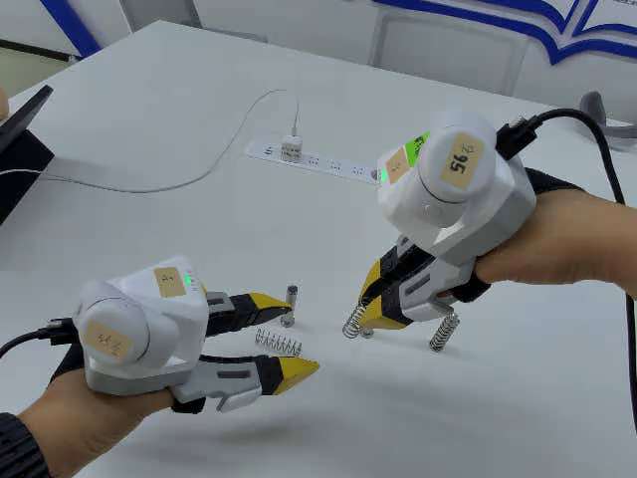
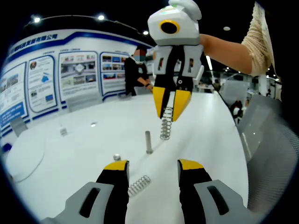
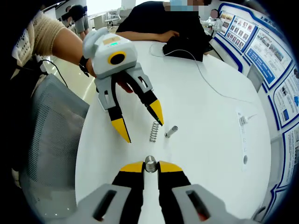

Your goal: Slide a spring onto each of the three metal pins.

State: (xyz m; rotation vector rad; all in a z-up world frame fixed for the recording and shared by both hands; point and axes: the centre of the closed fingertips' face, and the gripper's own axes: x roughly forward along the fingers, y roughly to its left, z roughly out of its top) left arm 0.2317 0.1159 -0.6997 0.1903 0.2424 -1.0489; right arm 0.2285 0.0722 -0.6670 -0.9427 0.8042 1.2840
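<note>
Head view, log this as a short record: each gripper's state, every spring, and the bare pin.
left gripper: open, jaws either side of the loose spring
right gripper: shut on the held spring, pointing down at the table
loose spring: lying flat on the table
third spring: standing tilted beside the right gripper
bare pin: upright, no spring on it

Your right gripper (image 3: 150,168) pinches a spring (image 3: 150,163). Just its top coil shows between the tips, the rest hidden under the jaws. Just past your left gripper (image 2: 153,164), a pin (image 2: 117,157): too small to tell its pose.
</note>
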